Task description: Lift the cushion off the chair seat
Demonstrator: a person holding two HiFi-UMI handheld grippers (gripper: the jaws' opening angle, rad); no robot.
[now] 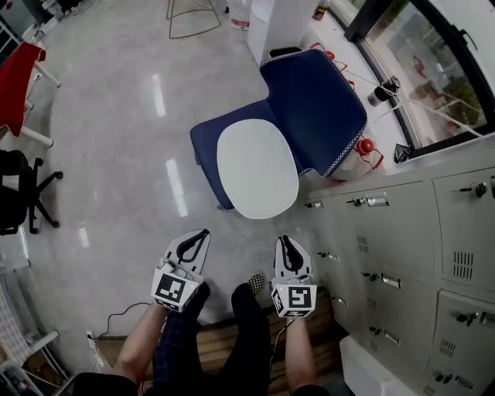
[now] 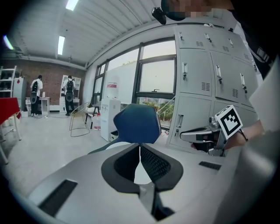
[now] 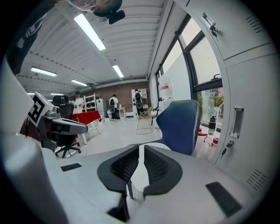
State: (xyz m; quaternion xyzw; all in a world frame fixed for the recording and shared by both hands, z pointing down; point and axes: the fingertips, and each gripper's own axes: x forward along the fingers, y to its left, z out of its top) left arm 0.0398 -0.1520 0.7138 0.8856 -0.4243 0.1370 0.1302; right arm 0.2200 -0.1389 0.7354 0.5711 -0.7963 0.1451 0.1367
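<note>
A blue chair (image 1: 313, 108) stands on the grey floor beside the lockers, with an oval white cushion (image 1: 257, 168) lying on its seat. My left gripper (image 1: 193, 244) and right gripper (image 1: 288, 247) hang side by side short of the cushion's near edge, apart from it. Both are shut with nothing between the jaws. In the left gripper view the chair back (image 2: 136, 124) rises beyond my left gripper (image 2: 140, 148), and the cushion (image 2: 113, 146) shows just past it. In the right gripper view the chair back (image 3: 179, 124) stands right of my right gripper (image 3: 141, 151).
Grey lockers (image 1: 418, 255) run along the right, close to the chair. A black office chair (image 1: 19, 193) and a red table (image 1: 19, 77) stand at the left. A wire chair (image 1: 193, 19) is at the back. The person's legs (image 1: 247, 332) are below the grippers.
</note>
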